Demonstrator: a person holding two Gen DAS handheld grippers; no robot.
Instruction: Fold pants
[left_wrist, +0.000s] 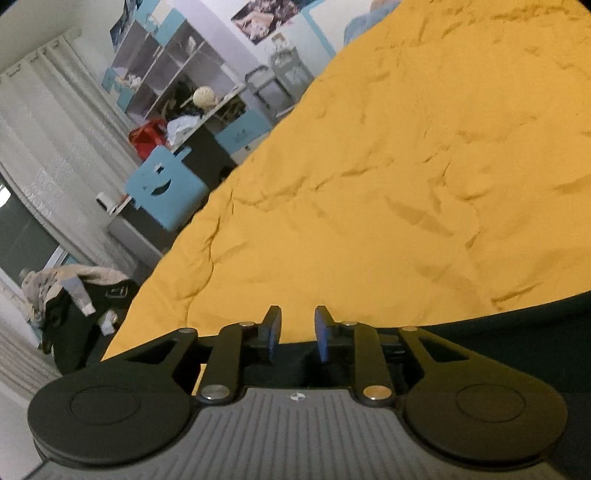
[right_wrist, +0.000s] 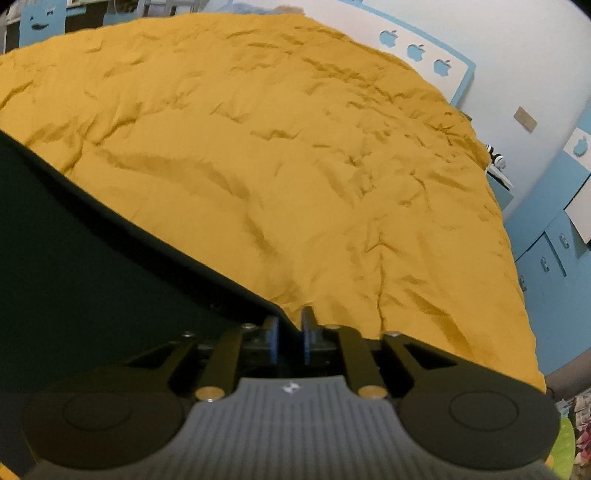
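Risked a slack, crooked fold: both hand-held grippers, left (left_wrist: 297, 330) and right (right_wrist: 290, 332), stood parted and gripping nothing, pants (right_wrist: 92, 251) lying loose beneath their fingers on the bed (right_wrist: 295, 147).

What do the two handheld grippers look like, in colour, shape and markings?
Both look the same. The left gripper and the right gripper each have a grey ribbed body with a small white emblem at its front edge, two round black discs at the sides, and black linkage bars with silver rivets. The fingers are short and black, with bluish inner pads. No cables or sleeves show.
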